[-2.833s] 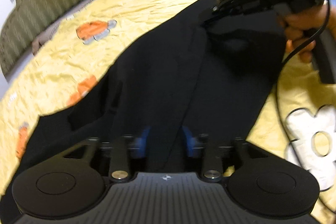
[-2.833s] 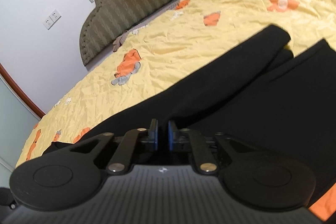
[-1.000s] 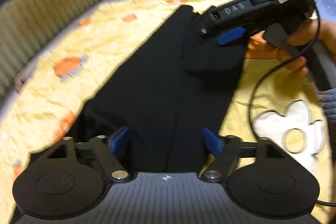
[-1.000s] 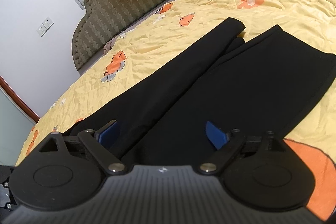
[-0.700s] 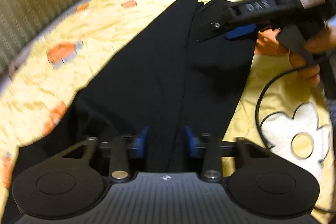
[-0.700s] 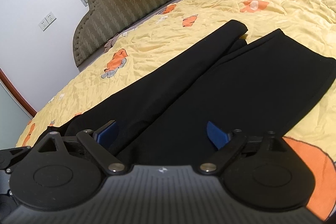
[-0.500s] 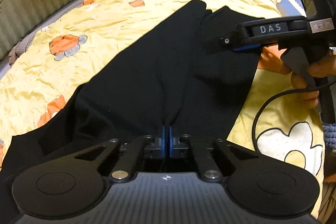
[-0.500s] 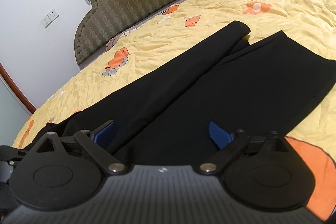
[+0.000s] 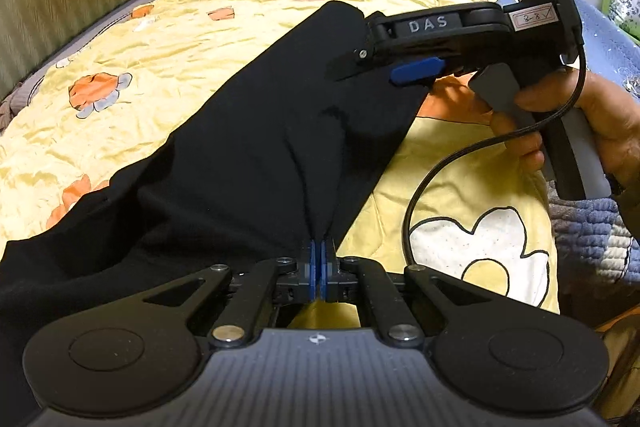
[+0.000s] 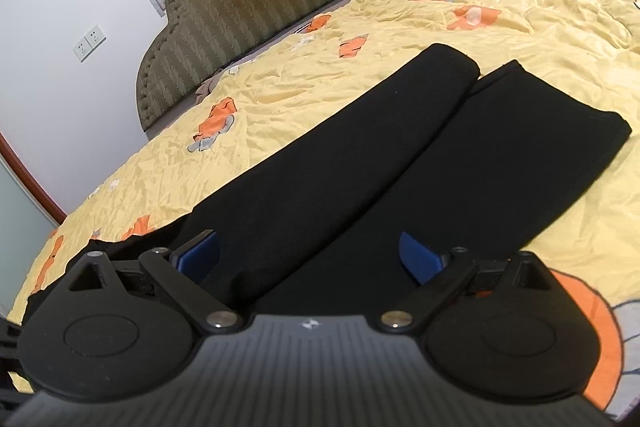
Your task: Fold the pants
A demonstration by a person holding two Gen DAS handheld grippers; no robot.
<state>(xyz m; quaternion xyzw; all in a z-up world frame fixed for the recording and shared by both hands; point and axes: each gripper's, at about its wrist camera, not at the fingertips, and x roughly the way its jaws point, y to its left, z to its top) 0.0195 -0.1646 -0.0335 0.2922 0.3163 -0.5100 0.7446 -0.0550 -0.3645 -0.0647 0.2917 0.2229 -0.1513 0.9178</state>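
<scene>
Your left gripper [image 9: 319, 269] is clamped shut w/ a thin pinch of the black fabric pants [image 9: 256, 147] between its blue pads; the cloth tents up into a ridge running away from the jaws. The pants lie lengthwise on the wrinkled yellow bedsheet w/ orange cartoon prints [image 9: 168, 39], both legs side by side, hems toward the far end.

Your right gripper [image 10: 310, 253] hovers over the nearer part of the legs w/ jaws spread wide, nothing between the pads.

Risks, as I judge them:
- The left pinch looks shallow. If you lift fast, the fabric may slip out, or you may carry only 1 layer and leave the other behind.
- Only 1 side is held. Pull now and the pants will prob. skew and drag, spoiling the leg alignment.
- The right gripper's black cable [image 9: 460, 163] loops just above the sheet and could snag the cloth edge.

Hard to tell:
- How many layers the left pads hold.
- The waistband end, cut off behind both gripper bodies.
- Whether the right gripper touches the cloth or only hangs over it.
- The near left part of the pants is bunched and dark, folds unreadable.
</scene>
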